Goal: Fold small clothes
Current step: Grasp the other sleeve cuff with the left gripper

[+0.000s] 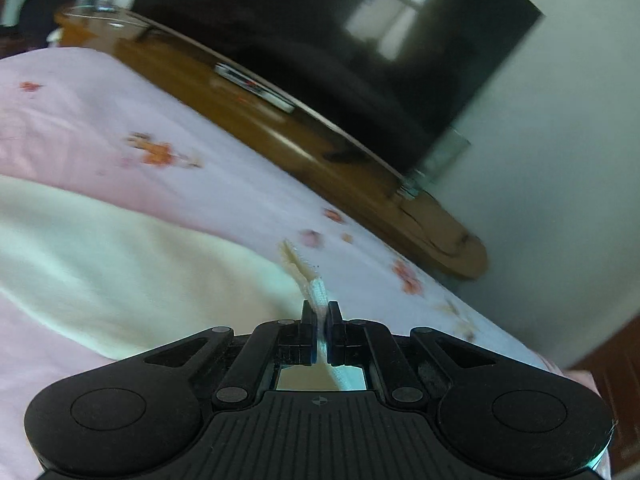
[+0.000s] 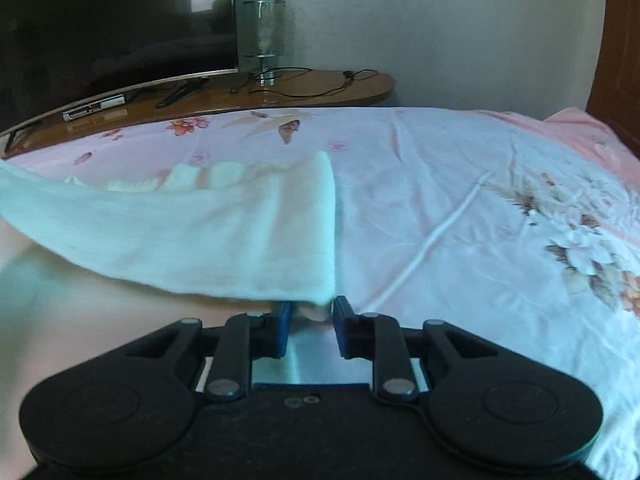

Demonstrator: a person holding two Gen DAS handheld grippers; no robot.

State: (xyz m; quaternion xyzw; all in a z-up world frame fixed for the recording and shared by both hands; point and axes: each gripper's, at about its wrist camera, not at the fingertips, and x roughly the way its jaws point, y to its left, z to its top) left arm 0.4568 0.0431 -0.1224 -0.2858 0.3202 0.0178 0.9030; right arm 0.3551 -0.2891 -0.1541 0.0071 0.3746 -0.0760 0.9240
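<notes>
Pink floral bedsheet covers the bed on which you work; beyond its far edge runs a curved wooden shelf bearing a dark television, a glass lamp, a black cable and a small flat device, all well apart from the cloth. A pale wall closes the room. The cream garment lies across the sheet's near left part. Your left gripper is clamped tight on a ribbed hem of the garment. Your right gripper has its jaws partly apart at the garment's near right corner; whether the pads press the cloth, you cannot tell.
</notes>
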